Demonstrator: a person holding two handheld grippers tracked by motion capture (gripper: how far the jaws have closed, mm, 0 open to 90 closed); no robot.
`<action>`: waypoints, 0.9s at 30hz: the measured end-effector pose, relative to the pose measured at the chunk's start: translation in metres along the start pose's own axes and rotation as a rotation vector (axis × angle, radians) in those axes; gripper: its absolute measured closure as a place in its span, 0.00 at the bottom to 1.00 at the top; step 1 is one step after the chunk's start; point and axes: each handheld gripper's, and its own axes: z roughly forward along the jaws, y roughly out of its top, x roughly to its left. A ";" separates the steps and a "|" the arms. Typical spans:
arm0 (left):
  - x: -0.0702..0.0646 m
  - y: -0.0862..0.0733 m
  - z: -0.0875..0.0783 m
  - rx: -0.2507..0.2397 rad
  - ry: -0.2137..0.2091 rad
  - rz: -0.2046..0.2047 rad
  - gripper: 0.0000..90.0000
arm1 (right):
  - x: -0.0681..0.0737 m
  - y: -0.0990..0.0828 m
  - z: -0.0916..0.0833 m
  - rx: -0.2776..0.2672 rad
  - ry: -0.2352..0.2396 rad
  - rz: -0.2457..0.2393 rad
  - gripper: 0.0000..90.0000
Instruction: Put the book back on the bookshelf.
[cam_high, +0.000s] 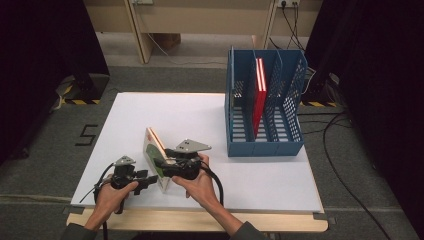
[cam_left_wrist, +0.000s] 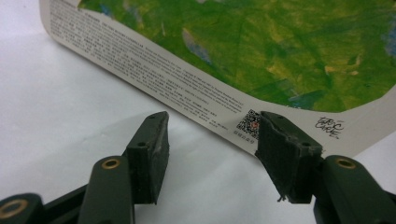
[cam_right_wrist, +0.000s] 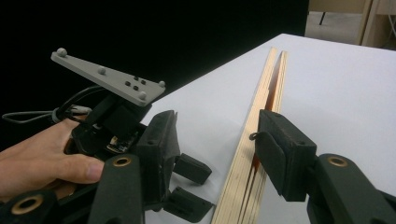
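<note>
While the book (cam_high: 154, 150) is standing on edge | right gripper (cam_high: 167, 164) is pinching its top edge — left gripper (cam_high: 150, 179) is gaping empty | stiff, thin, tippy — grip near spine.

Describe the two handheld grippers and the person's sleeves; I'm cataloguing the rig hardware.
Both the left gripper and the right gripper are black, each topped by a grey three-cornered plate with small studs. Their two fingers are dark blocks with worn flat pads, joined by brass-coloured rivets. A black cable trails from each. The sleeves are dark grey-green.
</note>
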 end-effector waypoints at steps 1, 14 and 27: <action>-0.001 0.000 0.002 -0.008 0.004 0.003 0.48 | 0.001 0.001 0.001 -0.002 0.000 -0.005 0.54; -0.002 0.001 -0.001 -0.045 0.017 0.023 0.42 | 0.015 0.003 0.006 -0.001 0.025 -0.076 0.57; 0.006 0.000 -0.005 -0.059 0.035 -0.002 0.41 | 0.015 0.001 0.007 -0.018 0.054 -0.063 0.54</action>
